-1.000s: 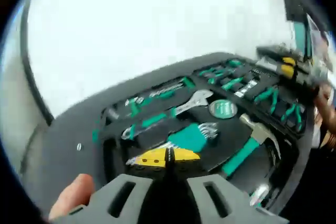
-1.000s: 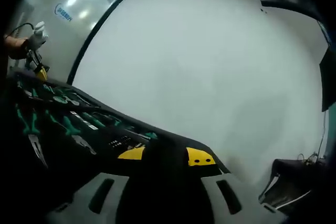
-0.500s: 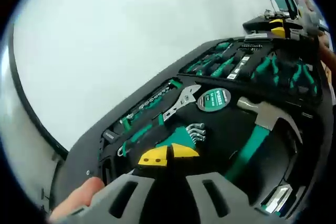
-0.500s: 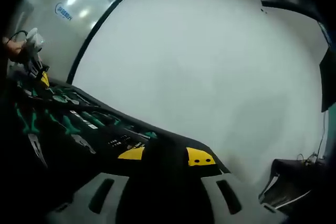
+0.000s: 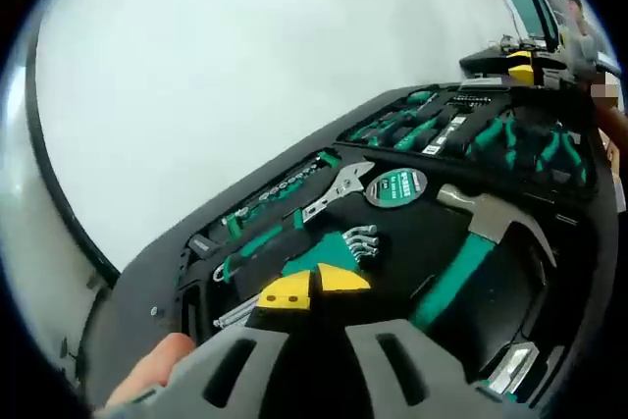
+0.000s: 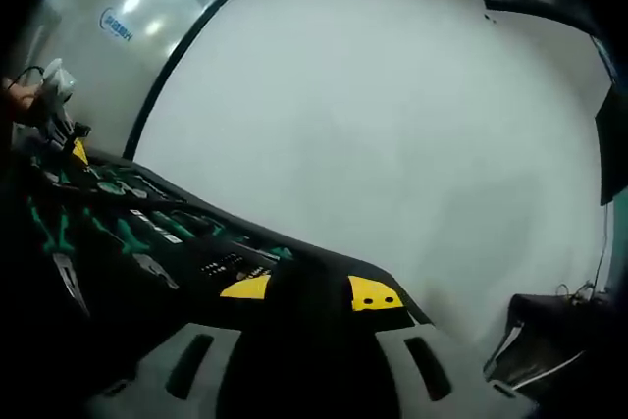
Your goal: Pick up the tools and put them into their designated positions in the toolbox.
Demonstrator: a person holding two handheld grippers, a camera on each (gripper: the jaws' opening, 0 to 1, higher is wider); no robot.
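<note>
We judge the step in hand to be seating a tool into its cut-out in the open black toolbox (image 5: 147,282) on the pale white counter (image 5: 245,76). To do it well we should line the part up with the shape of its recess, lower it flat, and release only once it sits level with the foam.

In the left gripper view our left tool (image 5: 314,284) hovers low over the near end of the tray, its yellow-tipped jaws almost pressed together; whether they pinch something we cannot tell. Just beyond the tips lies a green-holdered set of hex keys (image 5: 339,247). Beside it sit a silver adjustable wrench (image 5: 339,188), a round green-faced tape measure (image 5: 395,186) and a green-handled claw hammer (image 5: 476,242). Farther off, green-handled pliers (image 5: 530,144) fill the far section.

In the right gripper view our right tool (image 6: 309,289) rests over the dark edge of the toolbox, with its yellow tips a narrow gap apart around something dark that we cannot make out.

Most recesses look filled, so little seems left to place.
</note>
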